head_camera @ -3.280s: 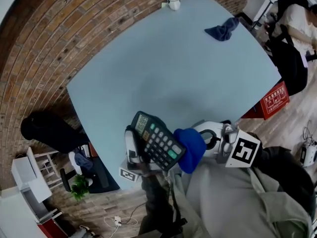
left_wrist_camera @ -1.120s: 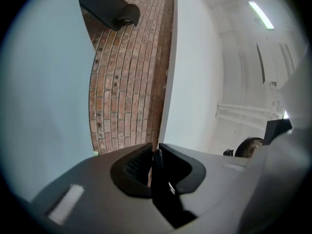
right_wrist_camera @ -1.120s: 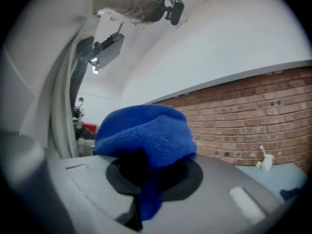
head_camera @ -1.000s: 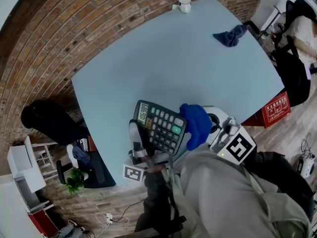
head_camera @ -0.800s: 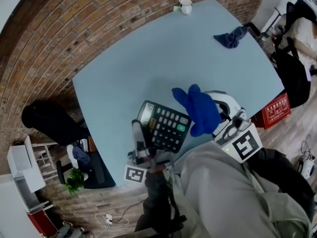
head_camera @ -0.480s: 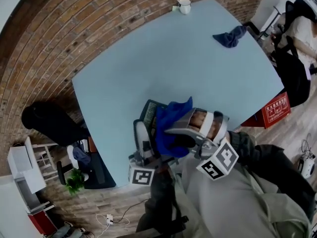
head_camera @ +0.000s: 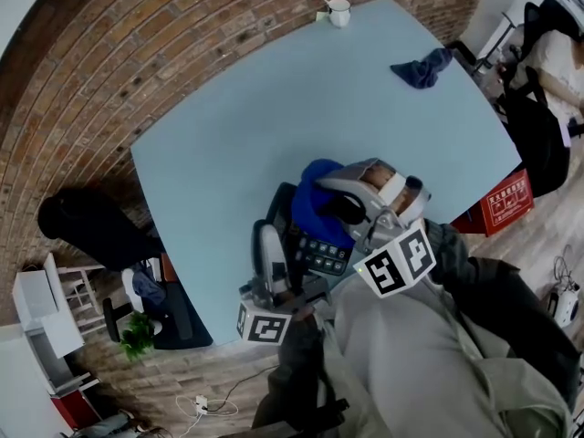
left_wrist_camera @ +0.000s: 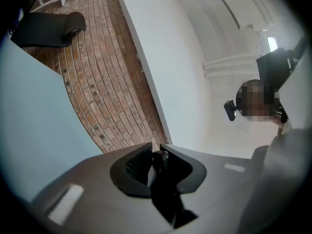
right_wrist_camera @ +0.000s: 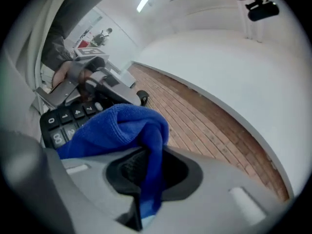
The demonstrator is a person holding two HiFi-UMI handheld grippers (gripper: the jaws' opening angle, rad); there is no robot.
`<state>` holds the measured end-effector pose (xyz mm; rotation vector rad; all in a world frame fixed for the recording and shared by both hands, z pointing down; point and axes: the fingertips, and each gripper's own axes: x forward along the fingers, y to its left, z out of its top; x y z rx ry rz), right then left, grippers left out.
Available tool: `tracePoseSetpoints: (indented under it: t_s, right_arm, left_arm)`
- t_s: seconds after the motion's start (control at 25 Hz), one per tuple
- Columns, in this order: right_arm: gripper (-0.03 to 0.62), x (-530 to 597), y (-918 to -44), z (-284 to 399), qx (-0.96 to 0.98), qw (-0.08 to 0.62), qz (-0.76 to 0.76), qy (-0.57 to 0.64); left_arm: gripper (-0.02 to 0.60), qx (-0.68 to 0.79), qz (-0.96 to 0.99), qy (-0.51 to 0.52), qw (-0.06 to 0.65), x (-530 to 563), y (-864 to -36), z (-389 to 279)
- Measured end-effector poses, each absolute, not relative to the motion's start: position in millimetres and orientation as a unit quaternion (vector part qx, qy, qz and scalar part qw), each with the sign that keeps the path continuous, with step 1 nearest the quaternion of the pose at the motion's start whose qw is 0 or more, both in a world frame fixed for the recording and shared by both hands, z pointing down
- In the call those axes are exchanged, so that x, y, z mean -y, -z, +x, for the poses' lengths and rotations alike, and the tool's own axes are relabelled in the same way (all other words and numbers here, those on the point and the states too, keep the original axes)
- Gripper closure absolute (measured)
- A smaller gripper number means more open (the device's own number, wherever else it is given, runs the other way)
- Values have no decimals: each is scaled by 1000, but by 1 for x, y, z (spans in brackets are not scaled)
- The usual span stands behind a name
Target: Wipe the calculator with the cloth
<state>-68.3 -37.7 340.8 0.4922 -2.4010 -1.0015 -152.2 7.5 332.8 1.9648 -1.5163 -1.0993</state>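
In the head view the black calculator [head_camera: 321, 250] is held above the near edge of the light blue table [head_camera: 274, 108]. My left gripper [head_camera: 272, 245] is shut on its near left edge; in the left gripper view a dark edge of the calculator [left_wrist_camera: 163, 194] sits between the nearly closed jaws of that gripper [left_wrist_camera: 155, 156]. My right gripper [head_camera: 339, 206] is shut on the bright blue cloth [head_camera: 315, 203], which lies over most of the calculator's face. The right gripper view shows the cloth [right_wrist_camera: 122, 128] bunched in the jaws of this gripper [right_wrist_camera: 148, 172], against the calculator's keys [right_wrist_camera: 61, 123].
A white cup with a spoon [head_camera: 338, 11] stands at the table's far edge. A dark blue rag [head_camera: 422, 67] lies near the far right corner. A red crate [head_camera: 505, 202] sits on the floor to the right, and a black seat [head_camera: 87, 231] to the left.
The right gripper has rolled over and swung left, carrying the blue cloth from beside the calculator onto its face. The left gripper has kept its hold, and the calculator is tilted a little differently.
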Motion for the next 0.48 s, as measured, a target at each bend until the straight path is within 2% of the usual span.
tracePoseSetpoints:
  t_s: [0.24,0.48]
  right_arm:
    - [537,-47,-342,-96,878,212,69,423]
    - [537,31,-338,-84,875,229,170,392]
  left_arm:
    - [538,544,712,382,226,-6,-340,-148]
    - [535,538,730,359,219,-4,-334,-137]
